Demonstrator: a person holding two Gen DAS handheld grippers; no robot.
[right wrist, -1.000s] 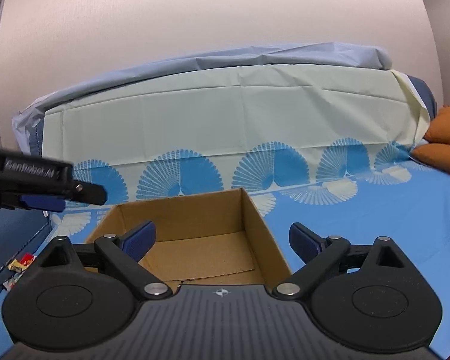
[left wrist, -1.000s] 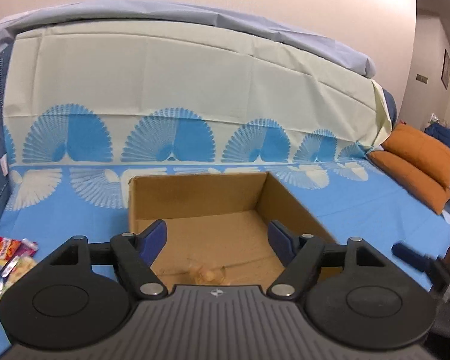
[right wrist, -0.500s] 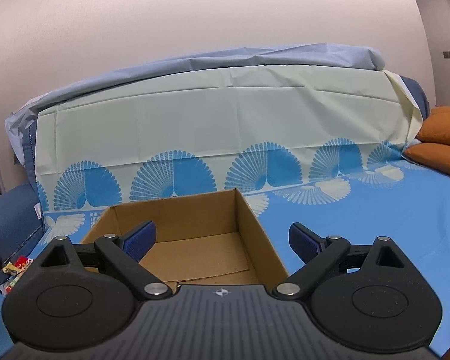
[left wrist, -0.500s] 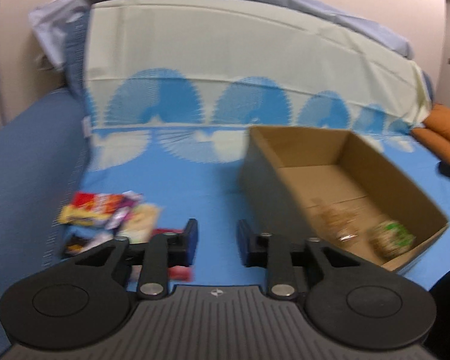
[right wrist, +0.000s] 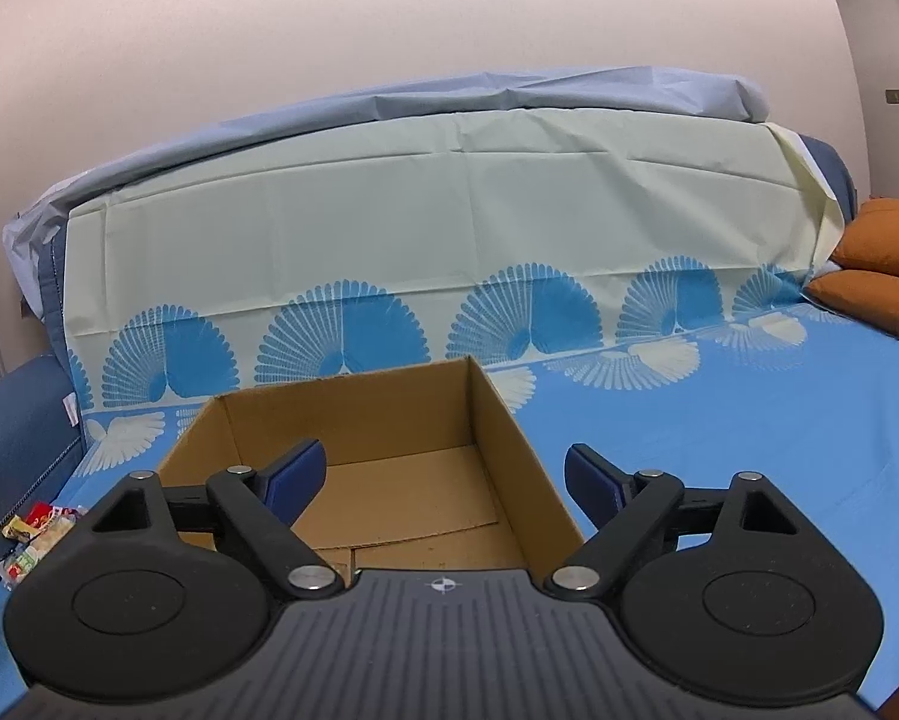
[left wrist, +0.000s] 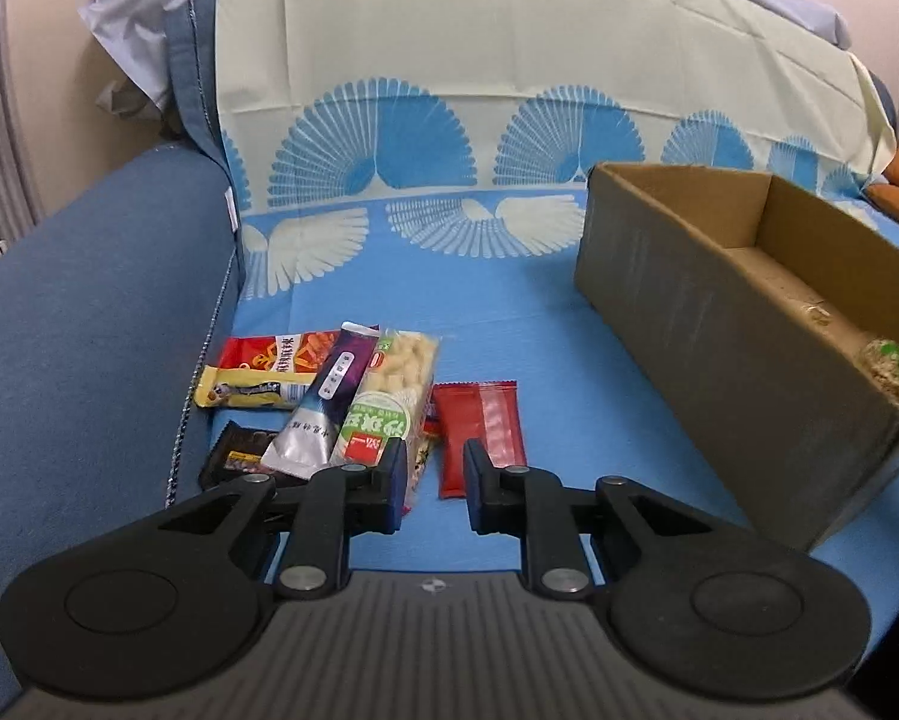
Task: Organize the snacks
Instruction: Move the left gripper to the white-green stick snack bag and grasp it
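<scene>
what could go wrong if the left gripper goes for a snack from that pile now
1. The left gripper, its jaws partly open, hovers between the red foil sachet and the clear bag of pale puffed pieces with a green label; it may pinch both or neither.
2. The packets overlap: the purple and silver stick pack lies across the bag, so lifting one could drag others.
3. The brown cardboard box stands close on the right, and a carried packet might catch its wall.

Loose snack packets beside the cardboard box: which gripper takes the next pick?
Left. The left gripper hovers open right over the pile, nearest the red foil packet. The right gripper hangs open above the brown cardboard box, with the snacks far to its left.
</scene>
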